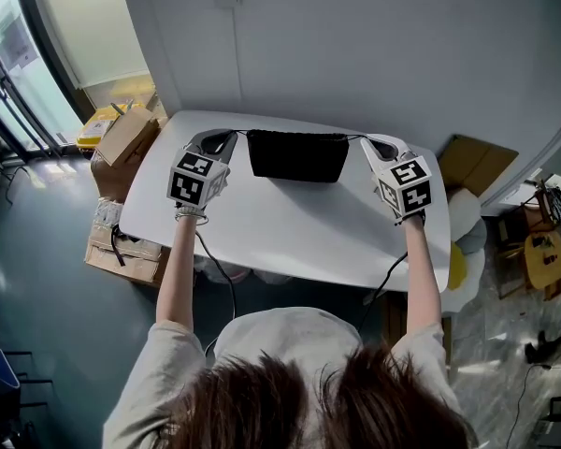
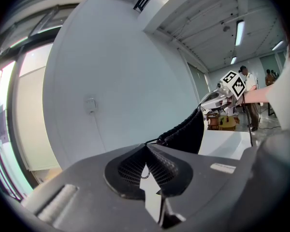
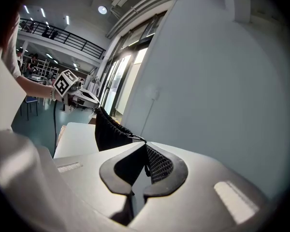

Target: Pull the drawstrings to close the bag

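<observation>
A black drawstring bag [image 1: 297, 155] hangs stretched between my two grippers over the far part of the white table [image 1: 290, 232], its top edge gathered and taut. My left gripper [image 1: 232, 136] is shut on the left drawstring [image 2: 152, 142], which runs from the pads to the bag [image 2: 187, 133]. On the other side, my right gripper [image 1: 366, 140] is shut on the right drawstring [image 3: 137, 138] leading to the bag [image 3: 108, 132]. Both grippers point slightly downward toward the wall.
A grey wall [image 1: 355, 54] stands right behind the table. Cardboard boxes [image 1: 123, 143] sit on the floor at the left, more boxes and a yellow item [image 1: 467, 171] at the right. Cables hang from both grippers below the table's near edge.
</observation>
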